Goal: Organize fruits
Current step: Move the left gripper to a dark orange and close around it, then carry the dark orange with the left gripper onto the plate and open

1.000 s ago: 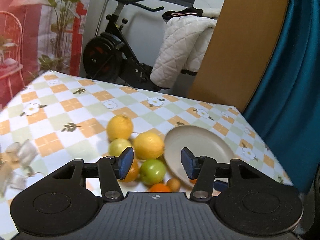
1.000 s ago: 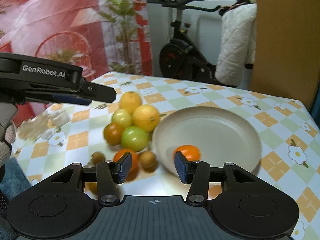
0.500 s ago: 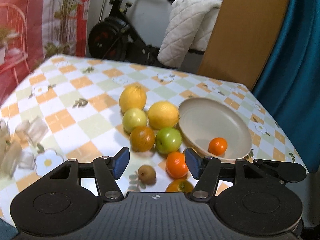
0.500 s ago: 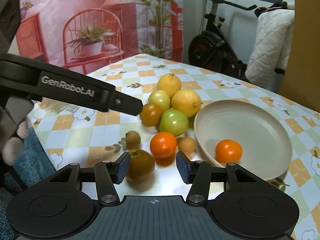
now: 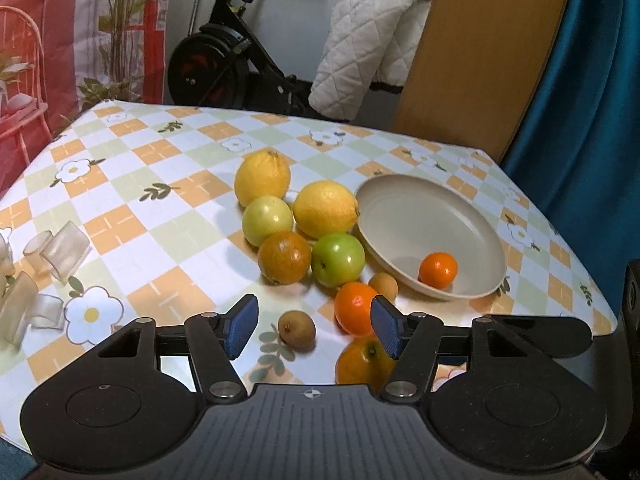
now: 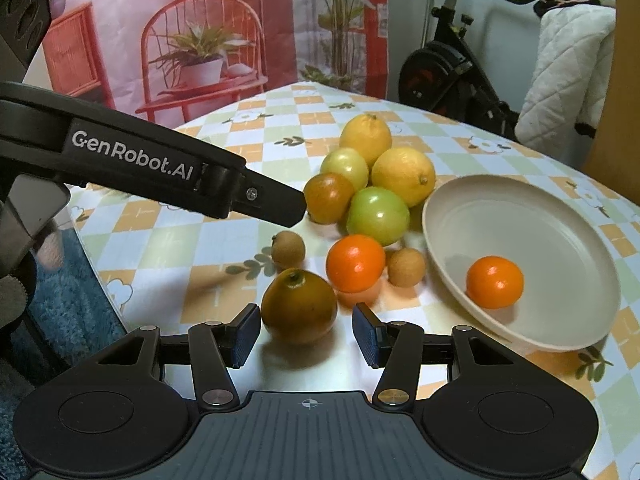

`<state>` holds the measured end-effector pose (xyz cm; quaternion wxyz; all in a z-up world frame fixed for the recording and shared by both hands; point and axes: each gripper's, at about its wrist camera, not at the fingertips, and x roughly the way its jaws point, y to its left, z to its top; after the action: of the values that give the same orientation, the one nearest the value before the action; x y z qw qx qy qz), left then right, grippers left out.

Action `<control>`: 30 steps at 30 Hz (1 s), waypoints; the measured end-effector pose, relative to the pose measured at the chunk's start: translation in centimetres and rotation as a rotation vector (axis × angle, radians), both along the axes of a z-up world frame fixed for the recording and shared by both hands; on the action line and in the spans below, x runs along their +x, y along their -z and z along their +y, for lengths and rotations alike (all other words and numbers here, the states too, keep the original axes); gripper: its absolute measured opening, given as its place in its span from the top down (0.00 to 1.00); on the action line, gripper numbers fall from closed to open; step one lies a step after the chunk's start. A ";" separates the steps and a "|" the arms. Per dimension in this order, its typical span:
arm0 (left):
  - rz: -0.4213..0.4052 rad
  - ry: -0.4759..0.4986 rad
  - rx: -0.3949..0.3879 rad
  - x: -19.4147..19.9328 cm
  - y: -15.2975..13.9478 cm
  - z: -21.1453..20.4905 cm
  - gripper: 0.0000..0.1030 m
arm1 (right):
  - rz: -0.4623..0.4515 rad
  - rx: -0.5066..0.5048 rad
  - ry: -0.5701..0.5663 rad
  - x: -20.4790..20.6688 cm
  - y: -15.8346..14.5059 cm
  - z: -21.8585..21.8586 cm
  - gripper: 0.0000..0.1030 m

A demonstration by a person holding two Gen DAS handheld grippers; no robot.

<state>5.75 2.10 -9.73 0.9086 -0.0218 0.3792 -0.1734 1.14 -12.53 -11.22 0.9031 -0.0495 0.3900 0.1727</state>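
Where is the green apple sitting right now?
In the right wrist view the green apple sits mid-table, just left of the plate, in front of a lemon and behind an orange.

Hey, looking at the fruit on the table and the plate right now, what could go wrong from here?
1. The fruits sit packed together: closing on the brownish-orange fruit in front of the right hand-held gripper may nudge the orange and small brown fruit rolling.
2. That fruit lies near the table edge and could roll off.
3. Both hand-held grippers work close together; the left hand-held gripper may bump the right.
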 end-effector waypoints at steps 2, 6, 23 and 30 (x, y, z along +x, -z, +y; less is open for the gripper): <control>0.016 0.020 0.001 -0.1 0.2 -0.3 0.37 | 0.001 0.005 0.000 0.1 0.2 -0.1 0.54; 0.034 0.046 -0.005 -0.3 0.7 -0.5 0.37 | -0.005 0.012 -0.001 0.1 0.4 -0.3 0.54; 0.152 0.176 -0.095 0.8 3.2 -2.2 0.53 | -0.001 0.004 0.046 0.0 0.7 -1.4 0.55; 0.165 0.202 -0.118 1.0 3.6 -2.6 0.59 | -0.004 0.010 0.039 0.1 0.9 -1.3 0.57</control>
<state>6.75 -0.49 -13.30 0.8495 -0.0508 0.4419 -0.2836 1.28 -13.82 -12.10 0.9074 -0.0375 0.3881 0.1569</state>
